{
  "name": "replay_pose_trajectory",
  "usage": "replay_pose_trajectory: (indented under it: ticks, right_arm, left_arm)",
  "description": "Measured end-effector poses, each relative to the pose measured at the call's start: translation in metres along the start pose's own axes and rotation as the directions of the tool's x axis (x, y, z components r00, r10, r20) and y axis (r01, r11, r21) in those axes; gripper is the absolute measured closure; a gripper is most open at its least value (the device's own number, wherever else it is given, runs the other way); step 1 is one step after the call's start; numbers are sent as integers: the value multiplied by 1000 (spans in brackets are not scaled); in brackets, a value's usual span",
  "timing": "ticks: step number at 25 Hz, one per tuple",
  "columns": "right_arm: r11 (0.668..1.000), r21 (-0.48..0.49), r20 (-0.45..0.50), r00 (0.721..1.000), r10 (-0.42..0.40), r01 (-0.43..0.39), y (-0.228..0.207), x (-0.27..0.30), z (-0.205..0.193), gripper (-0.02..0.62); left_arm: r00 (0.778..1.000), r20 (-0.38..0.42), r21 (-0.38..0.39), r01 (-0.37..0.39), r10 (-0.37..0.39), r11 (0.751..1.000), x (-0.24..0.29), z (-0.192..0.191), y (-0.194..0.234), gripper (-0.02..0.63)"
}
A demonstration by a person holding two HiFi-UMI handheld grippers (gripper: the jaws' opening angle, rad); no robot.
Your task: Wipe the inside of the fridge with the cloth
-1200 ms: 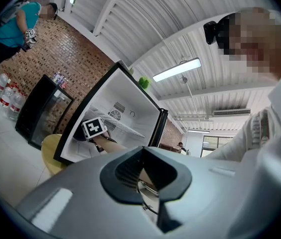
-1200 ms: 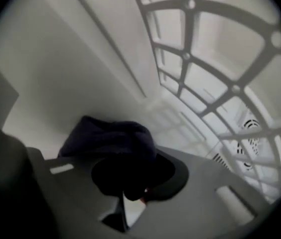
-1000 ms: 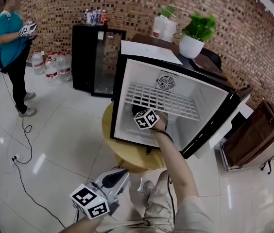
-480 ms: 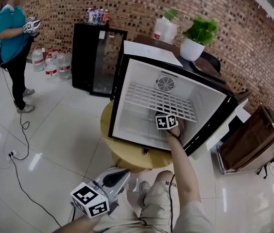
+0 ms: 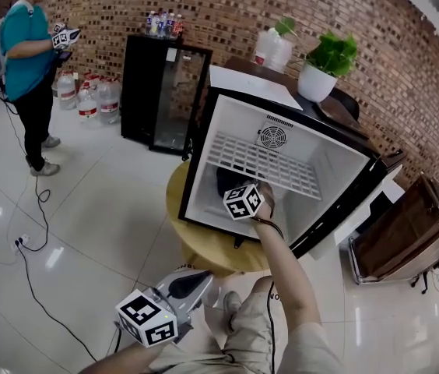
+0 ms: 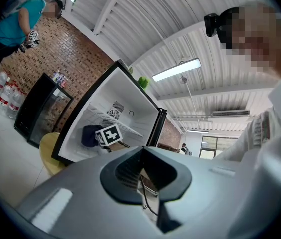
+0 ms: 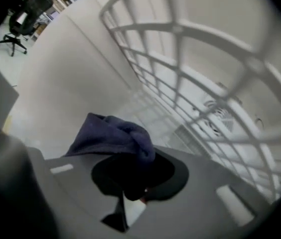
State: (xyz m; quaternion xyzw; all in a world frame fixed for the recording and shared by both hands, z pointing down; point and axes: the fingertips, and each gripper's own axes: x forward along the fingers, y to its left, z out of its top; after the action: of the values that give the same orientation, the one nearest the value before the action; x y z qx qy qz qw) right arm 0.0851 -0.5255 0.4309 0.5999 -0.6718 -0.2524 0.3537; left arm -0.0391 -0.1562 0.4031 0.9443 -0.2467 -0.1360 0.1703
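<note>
— Change since a moment ago, starting from the left?
— Left gripper (image 5: 194, 277) hangs low outside the fridge (image 5: 198, 150), jaws clenched on nothing, unmoved. Right gripper (image 7: 130, 189), pinching the dark cloth (image 7: 115, 136), has swung from the right side of the fridge floor back toward the left.
— Meaning?
— Wiping is under way beneath the shelf (image 5: 262, 162). I'd judge the walls and shelf are still to do.

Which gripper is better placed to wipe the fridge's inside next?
Right: the right gripper is inside the fridge, shut on the cloth below the shelf. The left gripper is outside, shut and empty.
</note>
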Motion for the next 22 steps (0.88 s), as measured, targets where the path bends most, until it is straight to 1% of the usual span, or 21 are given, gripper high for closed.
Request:
replay_pose_trajectory:
  ticks: [3, 7, 10, 12, 14, 18, 21, 22]
  right_arm:
    - [996, -67, 0, 998, 64, -64, 37, 29, 24, 555]
    - [988, -130, -43, 996, 79, -84, 63, 61, 35, 555]
    - [981, -177, -64, 996, 67, -77, 64, 69, 28, 557]
    - [974, -220, -103, 994, 38, -60, 56, 66, 13, 557]
    - [975, -213, -149, 989, 25, -57, 42, 60, -10, 557]
    - [986, -161, -256, 967, 2, -45, 3, 44, -68, 557]
    - [996, -79, -300, 954, 14, -39, -22, 30, -106, 560]
    - [997, -64, -325, 946, 9, -31, -29, 26, -117, 558]
  left_arm:
    - [1000, 17, 2, -1, 1, 1000, -1, 4, 0, 604]
    - [1000, 27, -2, -15, 15, 1000, -9, 8, 9, 604]
    - [999, 29, -10, -29, 30, 1000, -11, 9, 15, 604]
    - [999, 24, -14, -32, 32, 999, -9, 8, 16, 604]
    - [999, 17, -17, -27, 28, 999, -6, 6, 15, 604]
    - [1000, 8, -17, -19, 20, 1000, -2, 1, 11, 604]
    - [1000, 1, -20, -17, 17, 1000, -1, -2, 10, 604]
    - [1000, -2, -22, -17, 17, 1000, -1, -4, 10, 604]
